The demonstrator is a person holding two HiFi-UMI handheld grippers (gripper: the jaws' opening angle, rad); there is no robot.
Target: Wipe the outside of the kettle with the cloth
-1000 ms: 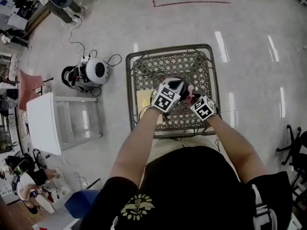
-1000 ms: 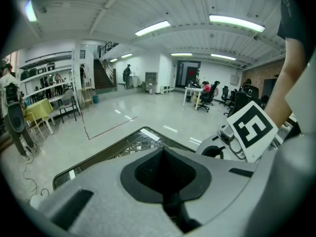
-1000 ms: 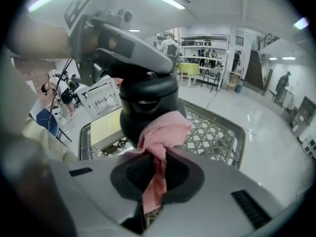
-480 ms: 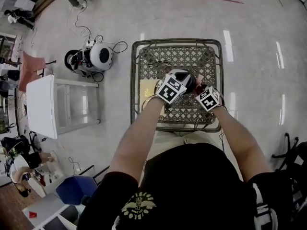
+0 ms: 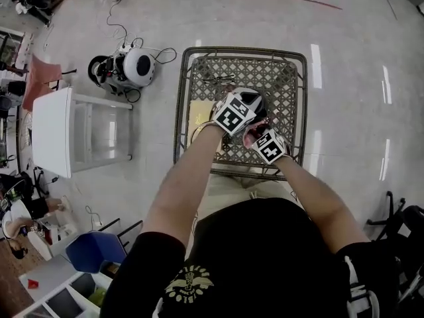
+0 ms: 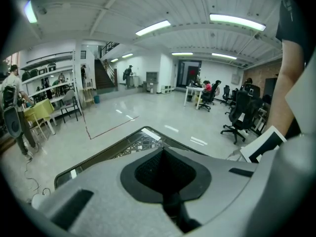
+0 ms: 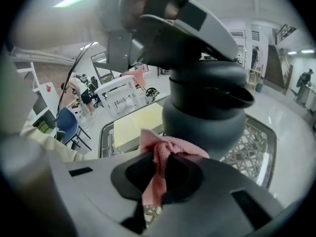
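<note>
A dark grey kettle (image 5: 254,103) stands on the metal lattice table (image 5: 281,68). My left gripper (image 5: 242,111) sits over the kettle's top and seems clamped on it at the handle; in the right gripper view the left gripper (image 7: 168,19) covers the kettle's (image 7: 207,112) lid. My right gripper (image 7: 160,181) is shut on a pink cloth (image 7: 158,154), whose bunched end presses against the kettle's lower body. In the head view the right gripper (image 5: 256,135) is at the kettle's near side. The left gripper view shows no kettle, only the gripper's own body (image 6: 165,181).
A pale yellow sheet (image 5: 197,119) lies on the table left of the kettle. On the floor to the left stand a white table (image 5: 53,134) and a round white and black appliance (image 5: 136,68) with cables. A blue chair (image 5: 96,250) is at lower left.
My right gripper with the cloth has slid left and nearer to the person, round the kettle's near side. The left gripper has stayed on the kettle's top.
</note>
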